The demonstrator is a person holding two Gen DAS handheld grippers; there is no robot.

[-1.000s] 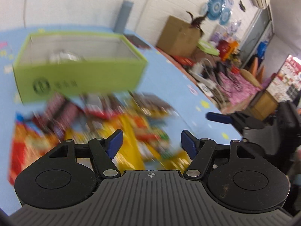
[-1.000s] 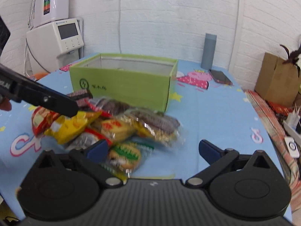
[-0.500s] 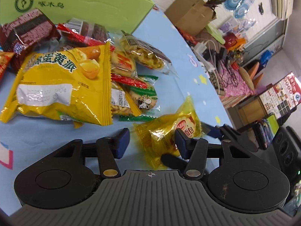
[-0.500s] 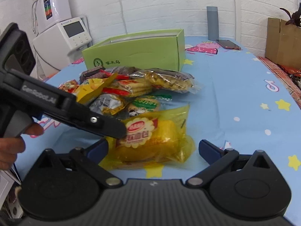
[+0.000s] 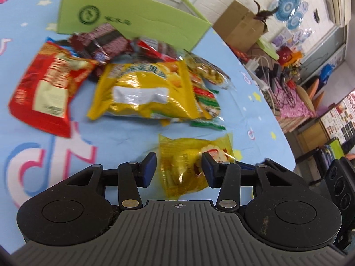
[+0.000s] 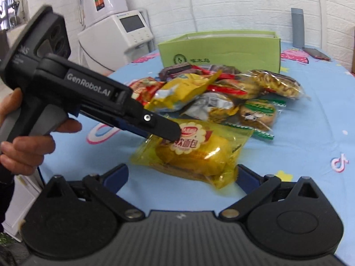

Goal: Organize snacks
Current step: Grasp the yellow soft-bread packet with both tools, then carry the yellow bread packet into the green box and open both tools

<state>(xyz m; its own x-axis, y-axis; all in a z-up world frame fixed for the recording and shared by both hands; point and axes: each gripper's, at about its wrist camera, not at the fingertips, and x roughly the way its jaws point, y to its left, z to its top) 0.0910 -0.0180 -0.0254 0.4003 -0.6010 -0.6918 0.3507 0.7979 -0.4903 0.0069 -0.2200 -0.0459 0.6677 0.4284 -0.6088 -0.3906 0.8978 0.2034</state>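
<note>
Left gripper (image 5: 179, 166): my jaws spread around yellow bread packet (image 5: 188, 161), lower centre.
Right gripper (image 6: 180, 175): mine, spread wide.
Green box (image 6: 221, 51): upper centre.

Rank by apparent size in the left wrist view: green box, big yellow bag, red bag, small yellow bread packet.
1. green box
2. big yellow bag
3. red bag, close to it
4. small yellow bread packet, though nearest the camera

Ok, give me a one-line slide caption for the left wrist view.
Left gripper, open, straddles a yellow bread packet on the blue tablecloth, with the snack pile and green box beyond.
</note>
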